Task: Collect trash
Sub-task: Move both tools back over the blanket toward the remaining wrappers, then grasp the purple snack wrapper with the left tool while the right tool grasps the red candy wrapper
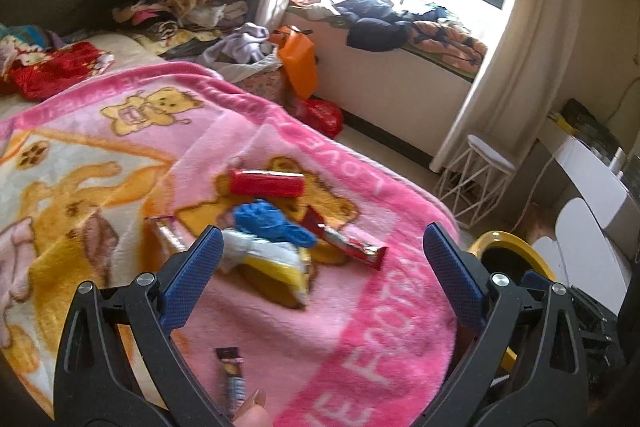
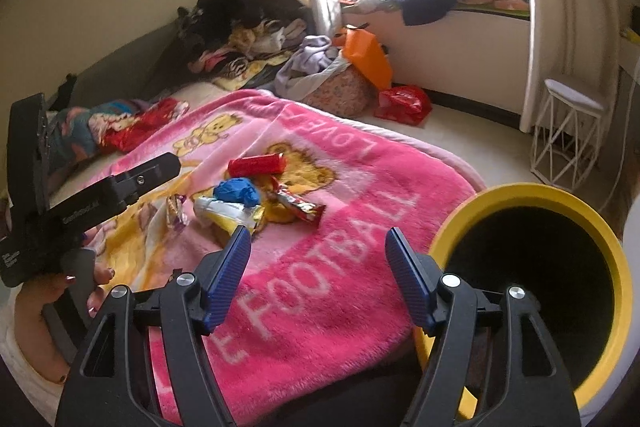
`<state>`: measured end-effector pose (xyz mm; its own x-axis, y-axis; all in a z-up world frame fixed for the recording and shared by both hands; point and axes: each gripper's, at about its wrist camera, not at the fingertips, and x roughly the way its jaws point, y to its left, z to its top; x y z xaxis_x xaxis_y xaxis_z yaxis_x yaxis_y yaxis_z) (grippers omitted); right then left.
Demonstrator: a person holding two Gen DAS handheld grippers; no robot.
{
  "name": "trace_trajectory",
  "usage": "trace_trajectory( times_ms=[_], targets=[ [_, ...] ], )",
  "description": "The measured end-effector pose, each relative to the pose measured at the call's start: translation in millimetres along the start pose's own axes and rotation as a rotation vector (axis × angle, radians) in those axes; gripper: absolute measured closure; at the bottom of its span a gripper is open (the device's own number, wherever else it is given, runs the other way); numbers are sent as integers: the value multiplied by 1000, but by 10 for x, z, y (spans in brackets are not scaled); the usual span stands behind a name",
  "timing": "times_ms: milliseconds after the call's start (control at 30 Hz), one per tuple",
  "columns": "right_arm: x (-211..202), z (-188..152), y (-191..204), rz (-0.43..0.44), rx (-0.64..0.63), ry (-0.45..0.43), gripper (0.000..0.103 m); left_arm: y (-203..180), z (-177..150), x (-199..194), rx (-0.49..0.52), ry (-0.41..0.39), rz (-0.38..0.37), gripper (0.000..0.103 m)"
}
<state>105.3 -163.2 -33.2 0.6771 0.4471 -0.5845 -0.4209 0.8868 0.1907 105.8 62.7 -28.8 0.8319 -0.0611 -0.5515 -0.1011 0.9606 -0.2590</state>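
Both the left gripper (image 1: 320, 247) and right gripper (image 2: 318, 249) hang wide open and empty above the pink blanket (image 2: 360, 227). Wrappers (image 2: 298, 205) lie clustered mid-blanket; the yellow bin (image 2: 624, 287) stands at the bed's edge.

The right claw (image 2: 318, 255) hangs over a pink blanket (image 2: 360, 227) spread on the bed, its blue-padded fingers (image 2: 228, 275) wide apart with nothing between them. Ahead of it a small pile of trash lies on the blanket: a red wrapper roll (image 2: 256, 165), a crumpled blue piece (image 2: 236, 191), a white-and-yellow packet (image 2: 230, 213), a red snack wrapper (image 2: 300, 207) and a small shiny wrapper (image 2: 176, 213) a little apart on the left. A yellow bin (image 2: 532, 275) with a dark inside stands just beside the right finger, at the blanket's edge. At far left a hand (image 2: 60, 291) holds the other gripper (image 2: 80, 203), seen from the side. A white wire stool (image 2: 568, 131) stands on the floor near the window.
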Motion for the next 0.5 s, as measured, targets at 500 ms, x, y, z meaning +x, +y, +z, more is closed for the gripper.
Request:
trace_trajectory(
  times_ms=[500],
  targets=[
    [793,189,166,7,-79,86,36,652,-102,154,-132,67,94,11]
  ],
)
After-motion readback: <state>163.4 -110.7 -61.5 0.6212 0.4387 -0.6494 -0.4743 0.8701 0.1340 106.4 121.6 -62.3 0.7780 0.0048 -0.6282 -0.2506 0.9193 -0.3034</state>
